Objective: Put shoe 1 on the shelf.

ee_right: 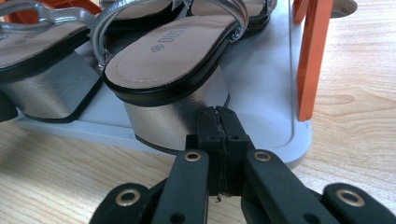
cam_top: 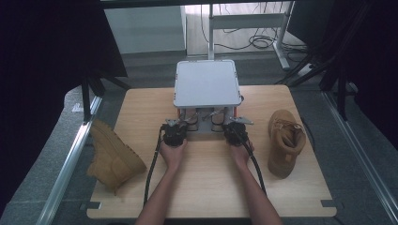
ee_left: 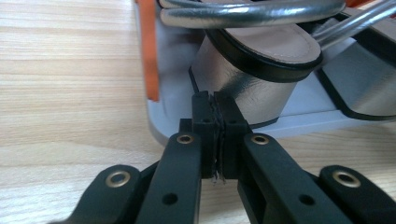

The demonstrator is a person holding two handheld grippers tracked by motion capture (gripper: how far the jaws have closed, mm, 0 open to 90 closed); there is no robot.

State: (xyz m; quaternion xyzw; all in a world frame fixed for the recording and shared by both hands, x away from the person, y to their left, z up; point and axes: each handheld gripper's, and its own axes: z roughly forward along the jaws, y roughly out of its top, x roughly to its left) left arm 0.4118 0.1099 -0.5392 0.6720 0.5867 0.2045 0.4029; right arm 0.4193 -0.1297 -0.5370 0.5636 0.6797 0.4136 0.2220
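A: Left gripper [ee_left: 215, 140] has its jaws pressed together with nothing between them, tips just short of a sandal's [ee_left: 261, 70] silver block heel. Right gripper [ee_right: 220, 149] is closed and empty too, in front of the other sandal [ee_right: 173, 70].

B: Where do the sandals sit?

A: Side by side on the lower grey shelf [ee_right: 261, 84] of a small rack [cam_top: 205, 84], heels toward the person, at the far middle of the table [cam_top: 206, 187].

B: How would they handle?

A: Light, I'd judge, with stiff soles and hard heels. The metallic heel facing looks slick, and the thin silver straps [ee_left: 252, 11] look soft and floppy. Pinching the sole's black edge at the heel, or the heel across its sides, seems firmest.

B: Room to move?

A: Tight above: the rack's top plate overhangs, and orange posts [ee_right: 313, 56] flank the shelf. Pulling straight toward the person is open. One tan boot [cam_top: 286, 140] lies at the right, another boot [cam_top: 112, 157] at the left edge, both well apart from the rack.
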